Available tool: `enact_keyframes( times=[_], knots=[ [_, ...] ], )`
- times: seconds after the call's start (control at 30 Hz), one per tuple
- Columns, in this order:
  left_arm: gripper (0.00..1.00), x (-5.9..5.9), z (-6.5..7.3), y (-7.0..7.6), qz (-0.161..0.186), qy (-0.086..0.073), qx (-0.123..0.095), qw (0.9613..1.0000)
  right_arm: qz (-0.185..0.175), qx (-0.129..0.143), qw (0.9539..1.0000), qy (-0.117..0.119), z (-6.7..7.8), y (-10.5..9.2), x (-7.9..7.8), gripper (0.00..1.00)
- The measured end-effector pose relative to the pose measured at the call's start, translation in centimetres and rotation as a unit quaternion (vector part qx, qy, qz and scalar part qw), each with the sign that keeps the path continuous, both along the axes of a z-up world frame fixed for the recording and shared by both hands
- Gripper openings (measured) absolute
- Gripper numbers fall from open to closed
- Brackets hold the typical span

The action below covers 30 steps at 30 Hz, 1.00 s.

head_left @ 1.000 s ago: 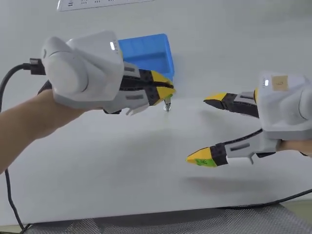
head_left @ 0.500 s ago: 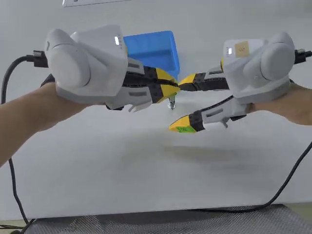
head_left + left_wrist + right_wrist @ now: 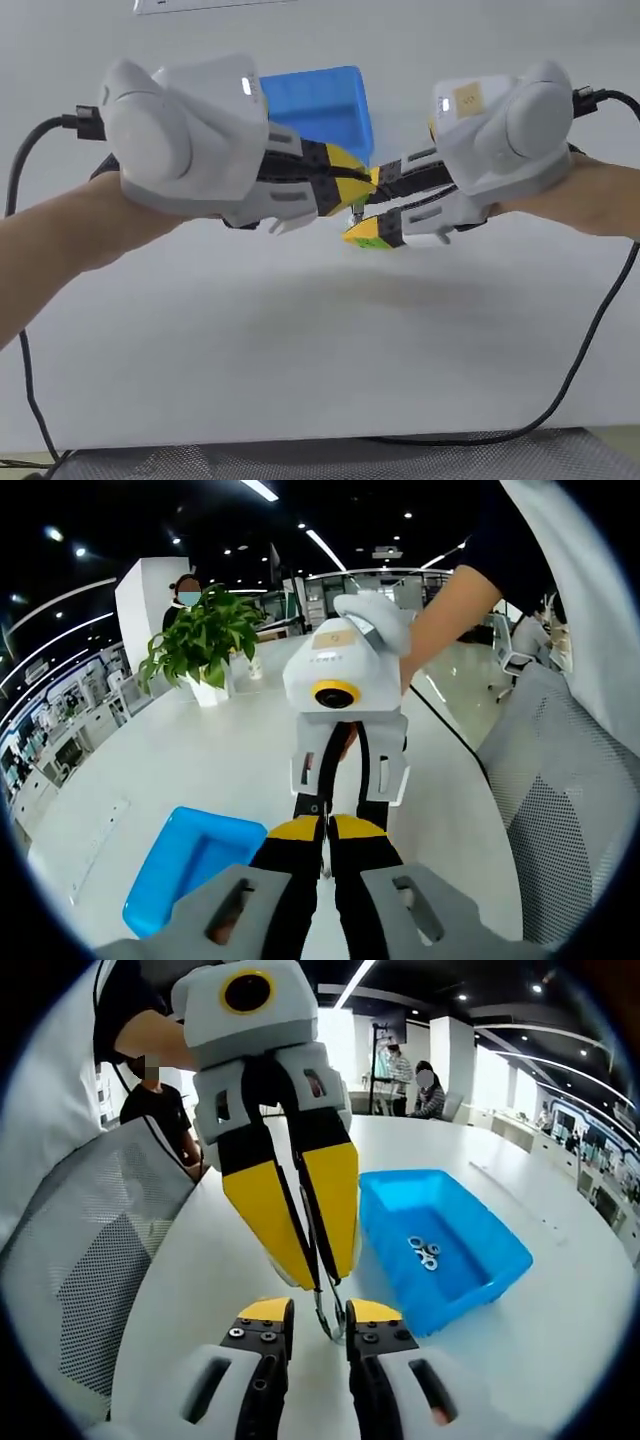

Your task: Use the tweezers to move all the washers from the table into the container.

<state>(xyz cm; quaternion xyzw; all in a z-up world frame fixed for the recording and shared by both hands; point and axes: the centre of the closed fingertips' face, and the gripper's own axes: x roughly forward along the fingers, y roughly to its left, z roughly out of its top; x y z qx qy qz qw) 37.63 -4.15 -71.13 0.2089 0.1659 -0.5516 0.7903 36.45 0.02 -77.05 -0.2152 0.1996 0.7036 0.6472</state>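
**A:** The left gripper (image 3: 327, 830) has its jaws pressed together on the tweezers (image 3: 324, 1305), with the thin legs pointing down out of the yellow tips.

**B:** And the right gripper (image 3: 320, 1316) sits nose to nose with it, jaws a narrow way apart, one on either side of the tweezers' points. I see a sliver of gap on both sides, so there's no pinch there.

**A:** Looks to me like a steadying or a re-grip of the tool. Where's the work?

**B:** The blue container (image 3: 470, 1288) rests on the table (image 3: 300, 350) just beyond the two noses, with a few washers (image 3: 424, 1251) lying in its bottom. Whether the points carry a washer is too small to tell.

**A:** Then the trick is patience: square the right jaws flat to the legs and close softly, low near the points.

**B:** Agreed. Squeeze off-centre and the legs could twist or scissor. The left should hold firm until the right's grip is sure.
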Motion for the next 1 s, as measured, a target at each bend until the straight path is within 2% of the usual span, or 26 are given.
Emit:
enact_keyframes(
  times=[0.13,0.17,0.2,0.4,0.57,0.63,0.73,0.77,0.87,0.93,1.0],
  knots=[
    [0.06,0.0,0.0,0.0,-0.002,0.0,0.0,1.0,0.004,-0.006,0.9997,-0.022,-0.2,0.0,0.7,0.14],
    [0.06,0.0,0.0,0.0,-0.001,-0.001,0.0,1.0,0.0,-0.012,0.9993,-0.034,-0.3,-0.1,1.1,0.12],
    [0.06,0.1,0.0,0.1,0.0,-0.003,0.002,1.0,0.003,-0.01,0.9996,-0.027,-0.3,0.0,0.8,0.12],
    [0.06,0.1,0.0,0.1,-0.002,-0.002,0.003,1.0,0.01,-0.014,0.9991,-0.038,-0.5,0.0,1.1,0.11],
    [0.06,0.0,0.0,-0.3,-0.004,0.009,-0.001,1.0,0.012,-0.013,0.9987,-0.049,-0.8,-0.2,1.4,0.1],
    [0.07,0.1,0.0,-0.5,-0.007,0.005,0.002,1.0,0.011,-0.013,0.9986,-0.051,-0.7,-0.2,1.4,0.1],
    [0.07,0.2,0.0,-0.6,-0.006,0.011,0.003,0.9999,0.007,-0.011,0.9987,-0.049,-0.7,-0.4,1.5,0.1],
    [0.07,0.2,-0.1,-0.7,-0.006,0.019,0.003,0.9998,0.007,-0.011,0.9987,-0.049,-0.7,-0.4,1.5,0.1],
    [0.09,0.1,-0.3,-0.6,-0.009,0.023,0.013,0.9996,0.005,-0.01,0.9987,-0.049,-0.7,-0.3,1.5,0.1],
    [0.15,-0.4,-0.3,-0.8,-0.012,0.042,0.004,0.999,0.003,-0.008,0.9989,-0.047,-0.8,-0.3,1.6,0.1],
    [0.17,-0.5,-0.4,-0.8,-0.015,0.034,0.011,0.9992,0.001,-0.006,0.9989,-0.046,-0.7,-0.3,1.6,0.1]
  ],
)
